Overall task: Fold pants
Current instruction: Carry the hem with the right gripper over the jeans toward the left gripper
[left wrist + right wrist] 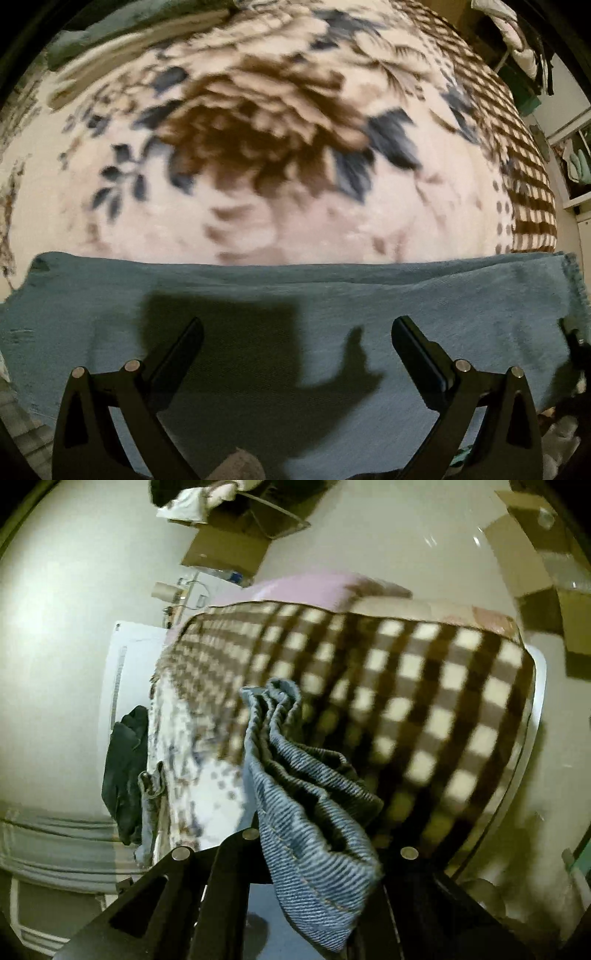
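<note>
On the bed [388, 221], pants [295, 295] lie as a flat band, partly folded; left hand-held gripper [297, 332] spread above, right hand-held gripper [314, 853] pinching their bunched end; folding unfinished.

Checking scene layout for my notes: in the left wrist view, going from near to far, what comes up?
Left gripper, open → blue jeans spread flat → flowered blanket → clutter by the far wall.

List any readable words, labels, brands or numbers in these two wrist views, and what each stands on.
None can be read.
Pants: stitching only, no label showing.
Blanket: flower and check pattern, no text.
Cardboard boxes: too blurred to tell whether they carry print.
</note>
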The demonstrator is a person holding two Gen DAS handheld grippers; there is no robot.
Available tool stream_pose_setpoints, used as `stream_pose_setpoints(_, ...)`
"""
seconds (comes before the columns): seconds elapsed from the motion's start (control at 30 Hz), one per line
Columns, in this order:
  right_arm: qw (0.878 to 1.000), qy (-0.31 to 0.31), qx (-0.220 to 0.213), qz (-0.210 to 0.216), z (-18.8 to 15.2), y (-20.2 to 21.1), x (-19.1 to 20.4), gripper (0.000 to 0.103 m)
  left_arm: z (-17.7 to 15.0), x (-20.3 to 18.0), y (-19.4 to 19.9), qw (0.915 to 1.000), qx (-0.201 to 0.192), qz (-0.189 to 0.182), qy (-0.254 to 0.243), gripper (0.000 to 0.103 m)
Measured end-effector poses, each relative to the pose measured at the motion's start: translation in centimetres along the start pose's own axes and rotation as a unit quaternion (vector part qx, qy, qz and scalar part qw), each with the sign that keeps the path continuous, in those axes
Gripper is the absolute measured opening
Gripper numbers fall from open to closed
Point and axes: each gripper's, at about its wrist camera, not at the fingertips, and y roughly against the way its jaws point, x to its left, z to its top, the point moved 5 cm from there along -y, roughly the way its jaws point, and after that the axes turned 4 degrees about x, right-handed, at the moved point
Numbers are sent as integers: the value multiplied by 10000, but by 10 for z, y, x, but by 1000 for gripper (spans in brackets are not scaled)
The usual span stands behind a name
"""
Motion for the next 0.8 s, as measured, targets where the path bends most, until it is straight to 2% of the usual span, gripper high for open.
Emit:
stream_pose_setpoints(0.17, 9990, 428, -98, -54, -18, 32, 41, 8, -9, 33, 21, 9993, -298, 177, -164, 103)
stream_pose_setpoints(0.33, 9953, 972, -13, -19, -66, 36, 99, 8, -24, 80, 50, 9984, -496, 252, -78, 103)
stream_pose_setpoints(0.43, 9921, 1236, 192, 59, -108, 36, 124, 8, -36, 107, 65, 9983, -540, 212, 55, 103)
stream_pose_setpoints(0.63, 9818, 1709, 820, 64, -198, -2, 166, 8, -56, 164, 82, 9973, -606, 231, 359, 103)
stream_pose_setpoints(0.8, 9646, 2240, 1390, -67, -280, -51, 189, 8, -81, 239, 89, 9937, -554, 332, 916, 103)
